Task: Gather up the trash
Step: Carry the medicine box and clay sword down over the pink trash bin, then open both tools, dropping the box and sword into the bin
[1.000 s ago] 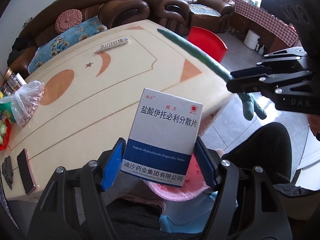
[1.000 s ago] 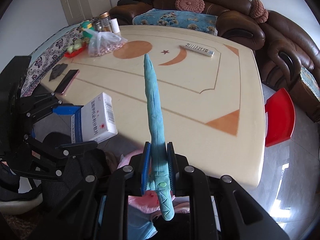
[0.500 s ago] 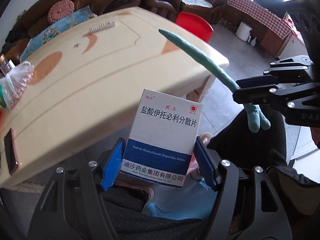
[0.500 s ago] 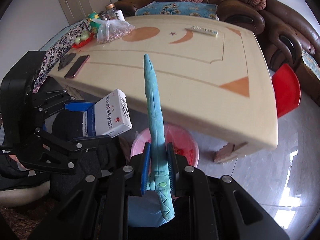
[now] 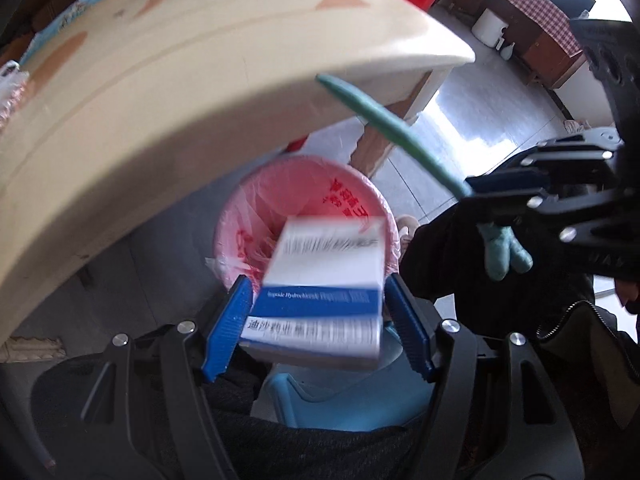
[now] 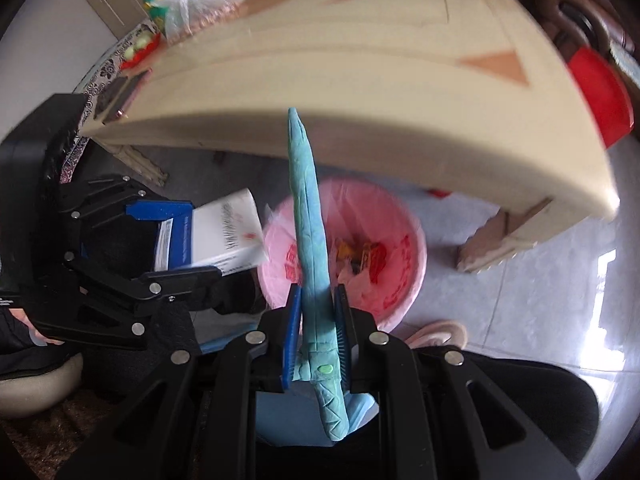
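Note:
My left gripper [image 5: 318, 312] has its jaws spread slightly wider than a white and blue medicine box [image 5: 320, 292], which is blurred and tipped forward over a pink-lined trash bin [image 5: 256, 196]. The box [image 6: 220, 236] and the bin [image 6: 404, 224] also show in the right wrist view. My right gripper [image 6: 316, 332] is shut on a long teal plush toy [image 6: 308, 208] that points toward the bin. The toy [image 5: 384, 128] and right gripper [image 5: 536, 204] show at the right of the left wrist view.
The cream table [image 5: 160, 92] overhangs the bin, with its edge [image 6: 360, 128] just above. A red stool [image 6: 600, 92] stands at the right. A bag, phones and jars [image 6: 192, 12] sit on the table's far left. A table leg [image 6: 504, 236] stands beside the bin.
Both grippers have dropped from table height to below the table edge, over the bin. The left jaws have opened and the box is tipping forward out of them.

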